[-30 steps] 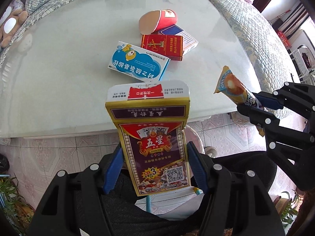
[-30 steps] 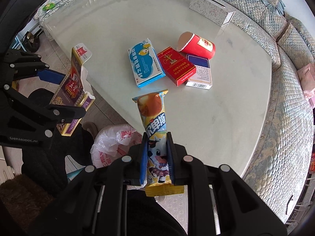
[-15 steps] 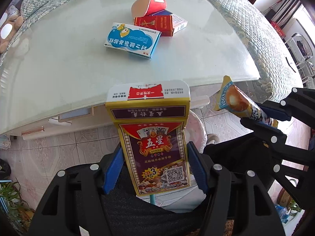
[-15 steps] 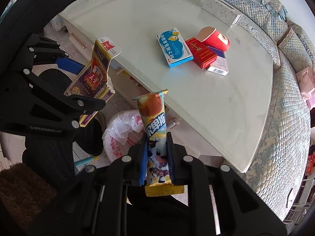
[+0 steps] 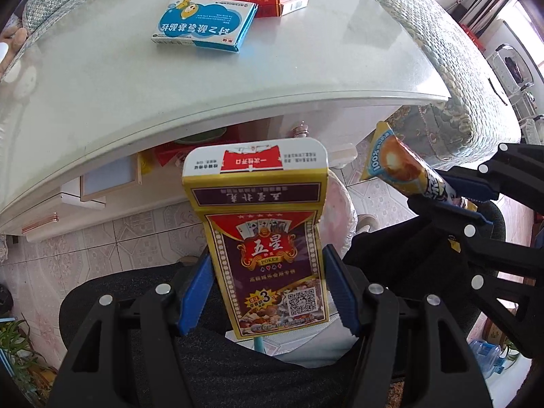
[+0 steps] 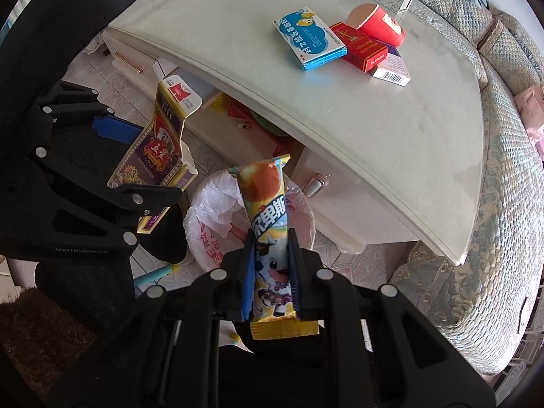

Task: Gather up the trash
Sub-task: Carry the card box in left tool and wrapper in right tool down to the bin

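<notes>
My left gripper [image 5: 268, 289] is shut on a purple and gold playing-card box [image 5: 265, 238] with its top flap open. In the right wrist view the same card box [image 6: 159, 149] hangs at the left, above the floor. My right gripper [image 6: 270, 272] is shut on a yellow snack wrapper [image 6: 267, 210], held upright over a bin lined with a white plastic bag [image 6: 210, 204]. The snack wrapper [image 5: 397, 170] also shows at the right of the left wrist view. On the pale table [image 6: 374, 129] lie a blue medicine box [image 6: 309, 39], a red box [image 6: 360, 47], a white box [image 6: 391, 71] and a red paper cup [image 6: 379, 25].
Below the table top an open shelf [image 6: 258, 119] holds red and green items, beside drawers with knobs. A patterned sofa [image 6: 503, 204] curves round the far side of the table. The floor is tiled [image 5: 119, 238]. A dark trouser leg [image 5: 238, 367] fills the bottom of the left wrist view.
Both grippers have pulled back from over the table and sunk, past its near edge. The lined bin now sits under the snack wrapper. Both grips are unchanged.
</notes>
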`<state>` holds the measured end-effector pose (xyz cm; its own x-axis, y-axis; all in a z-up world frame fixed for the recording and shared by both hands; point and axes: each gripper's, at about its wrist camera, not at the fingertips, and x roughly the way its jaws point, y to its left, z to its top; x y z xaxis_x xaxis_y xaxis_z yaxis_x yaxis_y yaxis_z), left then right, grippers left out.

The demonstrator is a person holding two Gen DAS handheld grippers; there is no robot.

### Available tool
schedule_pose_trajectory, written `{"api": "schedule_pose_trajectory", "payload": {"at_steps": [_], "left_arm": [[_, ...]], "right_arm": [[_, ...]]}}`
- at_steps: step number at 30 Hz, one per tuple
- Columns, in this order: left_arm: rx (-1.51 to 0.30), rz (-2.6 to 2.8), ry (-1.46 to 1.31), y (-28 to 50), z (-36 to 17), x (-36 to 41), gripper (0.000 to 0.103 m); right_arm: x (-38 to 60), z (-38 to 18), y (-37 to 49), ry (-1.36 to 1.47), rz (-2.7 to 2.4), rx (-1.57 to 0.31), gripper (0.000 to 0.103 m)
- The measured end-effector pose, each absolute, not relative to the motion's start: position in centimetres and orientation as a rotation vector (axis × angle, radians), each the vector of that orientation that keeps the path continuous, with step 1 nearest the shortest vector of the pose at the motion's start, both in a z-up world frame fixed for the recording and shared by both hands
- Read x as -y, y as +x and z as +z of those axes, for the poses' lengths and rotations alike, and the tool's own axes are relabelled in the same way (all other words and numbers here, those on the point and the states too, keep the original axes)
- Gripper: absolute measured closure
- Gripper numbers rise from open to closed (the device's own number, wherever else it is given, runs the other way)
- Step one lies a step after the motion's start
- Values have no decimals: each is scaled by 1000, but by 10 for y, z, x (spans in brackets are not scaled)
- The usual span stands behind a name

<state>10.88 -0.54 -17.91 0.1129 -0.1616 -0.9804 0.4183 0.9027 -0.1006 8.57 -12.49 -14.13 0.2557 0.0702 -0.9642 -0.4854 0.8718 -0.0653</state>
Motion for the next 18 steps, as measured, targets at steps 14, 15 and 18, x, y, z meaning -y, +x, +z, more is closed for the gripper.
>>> {"api": "schedule_pose_trajectory", "payload": {"at_steps": [14, 15, 18], "left_arm": [[-1444, -436, 244, 113, -233, 24, 41], [-1447, -432, 247, 113, -238, 24, 41], [-1464, -429, 248, 115, -253, 27, 41]], "right_arm": [[124, -192, 90, -361, 378, -1302, 85], [124, -196, 90, -362, 376, -1304, 85], [125, -208, 93, -361, 371, -1316, 85]]}}
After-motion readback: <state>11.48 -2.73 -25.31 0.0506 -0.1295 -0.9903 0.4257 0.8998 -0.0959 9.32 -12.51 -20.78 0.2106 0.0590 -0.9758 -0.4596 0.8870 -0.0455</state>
